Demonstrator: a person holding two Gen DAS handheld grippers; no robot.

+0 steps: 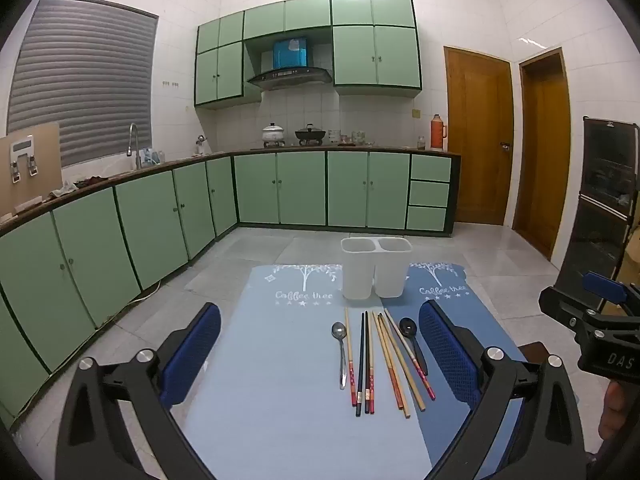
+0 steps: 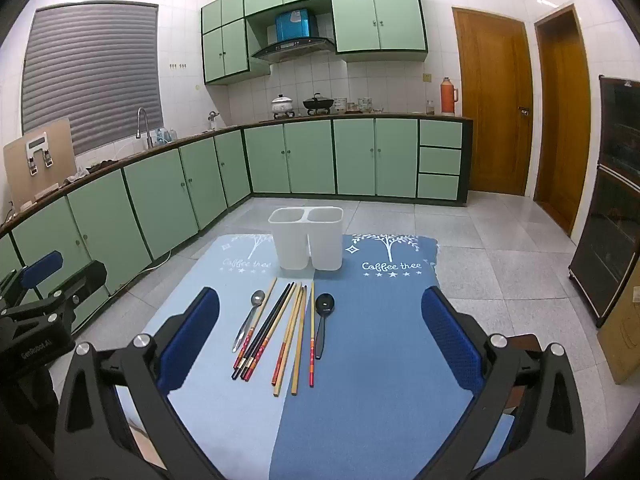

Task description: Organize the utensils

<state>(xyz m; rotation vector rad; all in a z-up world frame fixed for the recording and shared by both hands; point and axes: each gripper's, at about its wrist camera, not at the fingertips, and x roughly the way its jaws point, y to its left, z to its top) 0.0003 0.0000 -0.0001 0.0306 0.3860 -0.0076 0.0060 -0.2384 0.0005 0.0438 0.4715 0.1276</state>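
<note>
Nothing has been sorted yet — every utensil lies loose on the mats in front of the white two-compartment holder (image 2: 306, 240), and both of its compartments look empty, as far as the rims let one see inside.

Taking the holder as the landmark and going left to right in the right wrist view: the left gripper (image 1: 320, 354) hovers on the near side of the holder with its blue pads spread wide and nothing between them. Nearest the holder's left compartment, on the light blue mat (image 2: 208, 300), lies the metal spoon (image 2: 252, 316), bowl toward the holder. Just beside it comes the fan of chopsticks (image 2: 280, 332) — pale bamboo ones with red ends and a dark pair — running from in front of the holder back toward the grippers, several crossing or touching. In front of the holder's right compartment lies the black spoon (image 2: 323, 320), on the dark blue mat (image 2: 392, 340). The right gripper (image 2: 320, 344) is likewise fully spread and empty, short of the utensils.

What is left, I judge, is the whole job: each spoon and every chopstick into the holder, presumably sorted by kind between its two compartments.
</note>
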